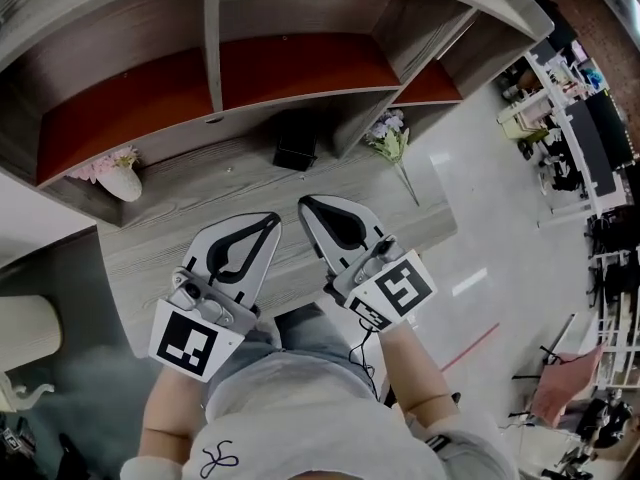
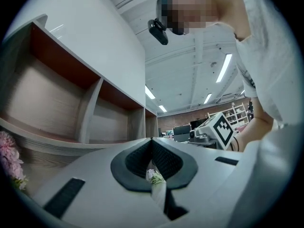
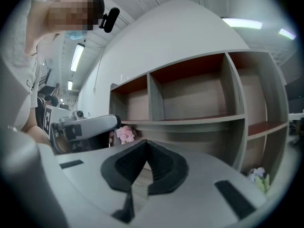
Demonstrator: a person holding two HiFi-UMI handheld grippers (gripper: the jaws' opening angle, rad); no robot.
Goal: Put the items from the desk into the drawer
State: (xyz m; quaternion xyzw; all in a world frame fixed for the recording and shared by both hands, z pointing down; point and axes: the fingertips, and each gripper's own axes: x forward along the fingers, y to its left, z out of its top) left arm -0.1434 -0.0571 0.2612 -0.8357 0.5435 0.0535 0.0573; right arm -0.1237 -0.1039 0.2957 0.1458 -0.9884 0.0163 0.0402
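Grey wood-grain desk (image 1: 190,223) runs beneath us, with a shelf unit (image 1: 300,68) of red-brown boards behind it. Far to the left of our left gripper (image 1: 270,217) a white vase of pink flowers (image 1: 118,173) stands upright against the shelf base. That gripper lies low over the desk's near edge, our forearm coming up from below. It is angled forward and to the right, its jaws pressed together at the tips with nothing held. Just beyond both tips a small black box (image 1: 296,150) sits on the desk, apart from them. Our right gripper (image 1: 306,202) leans forward and to the left, so the two tips nearly converge. Its jaws are likewise closed and empty. To its right a flower sprig (image 1: 393,144) lies flat on the desk, blossoms toward the shelves and stem running back toward us and slightly right.
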